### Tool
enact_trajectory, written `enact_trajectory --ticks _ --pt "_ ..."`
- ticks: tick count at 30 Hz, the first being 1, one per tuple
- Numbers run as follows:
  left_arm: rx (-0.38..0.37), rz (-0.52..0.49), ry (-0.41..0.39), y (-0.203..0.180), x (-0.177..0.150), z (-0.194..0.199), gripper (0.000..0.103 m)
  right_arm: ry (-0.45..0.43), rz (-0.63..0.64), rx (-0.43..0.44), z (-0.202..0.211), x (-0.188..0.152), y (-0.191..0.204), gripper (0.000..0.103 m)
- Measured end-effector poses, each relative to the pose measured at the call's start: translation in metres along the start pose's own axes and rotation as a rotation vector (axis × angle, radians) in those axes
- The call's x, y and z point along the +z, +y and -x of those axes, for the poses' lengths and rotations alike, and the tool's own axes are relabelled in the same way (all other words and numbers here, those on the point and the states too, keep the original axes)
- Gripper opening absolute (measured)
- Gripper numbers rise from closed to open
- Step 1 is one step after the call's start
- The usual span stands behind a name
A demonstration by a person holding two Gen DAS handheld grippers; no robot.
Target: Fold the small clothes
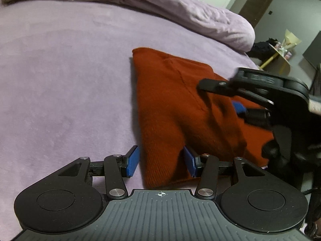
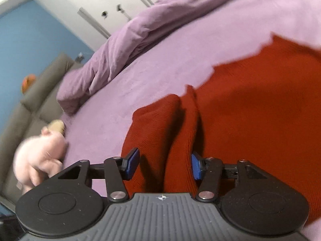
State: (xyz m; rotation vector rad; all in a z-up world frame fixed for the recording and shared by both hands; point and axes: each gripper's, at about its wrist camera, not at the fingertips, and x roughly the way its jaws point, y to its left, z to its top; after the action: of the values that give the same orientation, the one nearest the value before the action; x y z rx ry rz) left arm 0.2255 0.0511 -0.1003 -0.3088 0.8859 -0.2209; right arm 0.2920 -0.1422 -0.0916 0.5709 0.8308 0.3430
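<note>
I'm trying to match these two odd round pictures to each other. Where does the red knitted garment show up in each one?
Left wrist view: the red knitted garment lies centre-right on the purple bedspread, its near corner between the left gripper fingers.
Right wrist view: the garment fills the right half, a fold between the right gripper fingers.
Shared landmark: the bunched purple duvet behind it.

Left gripper [image 1: 161,161]: jaws spread wide, blue pads [image 1: 133,161] parted with cloth between them, not clamped. Right gripper [image 2: 163,165]: jaws also wide apart, straddling a fabric fold, no pinch. In the left wrist view, right gripper [image 1: 238,108] sits low, angled in from the right side.
</note>
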Motion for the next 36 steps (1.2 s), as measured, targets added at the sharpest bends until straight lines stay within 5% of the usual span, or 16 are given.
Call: enact_trajectory --ticks 2,4,7,12,16,19,24,26,27,30,33,36 --pt "0.015 -0.021 -0.004 -0.004 -0.005 0.003 0.052 -0.015 0.097 -0.040 -0.002 -0.002 0.014 0.026" --pt "0.012 -0.019 0.000 -0.006 -0.011 0.008 0.052 -0.012 0.185 -0.081 -0.007 -0.005 0.025 0.016" --pt "-0.004 -0.017 0.005 -0.009 -0.018 0.017 0.051 -0.028 0.346 -0.163 -0.002 -0.007 0.037 0.010" --pt "0.004 -0.053 0.010 -0.023 -0.021 0.014 0.041 -0.186 0.509 -0.249 0.043 -0.003 0.050 0.009" --pt "-0.010 -0.044 0.026 -0.039 -0.017 -0.003 0.038 -0.196 0.472 -0.334 0.057 0.004 0.013 0.009" --pt "-0.004 -0.066 0.028 -0.049 -0.017 -0.014 0.036 -0.083 0.376 -0.374 0.044 0.005 -0.033 0.010" --pt "0.009 -0.054 0.035 -0.050 -0.021 -0.017 0.032 -0.069 0.259 -0.261 0.056 0.011 -0.052 0.021" --pt "0.012 -0.048 0.036 -0.050 -0.021 -0.017 0.031 -0.045 0.131 -0.178 0.056 0.020 -0.062 0.045" --pt "0.014 -0.044 0.037 -0.050 -0.019 -0.017 0.031 -0.041 0.063 -0.132 0.056 0.021 -0.070 0.048" --pt "0.028 -0.042 0.037 -0.053 -0.017 -0.018 0.032 -0.028 -0.052 -0.070 0.046 0.024 -0.076 0.050" --pt "0.045 -0.041 0.035 -0.058 -0.017 -0.018 0.041 -0.038 0.150 -0.163 0.036 0.016 -0.052 0.016" --pt "0.043 -0.010 0.019 -0.058 -0.014 -0.014 0.050 -0.128 0.451 -0.326 0.051 0.013 -0.014 0.009"
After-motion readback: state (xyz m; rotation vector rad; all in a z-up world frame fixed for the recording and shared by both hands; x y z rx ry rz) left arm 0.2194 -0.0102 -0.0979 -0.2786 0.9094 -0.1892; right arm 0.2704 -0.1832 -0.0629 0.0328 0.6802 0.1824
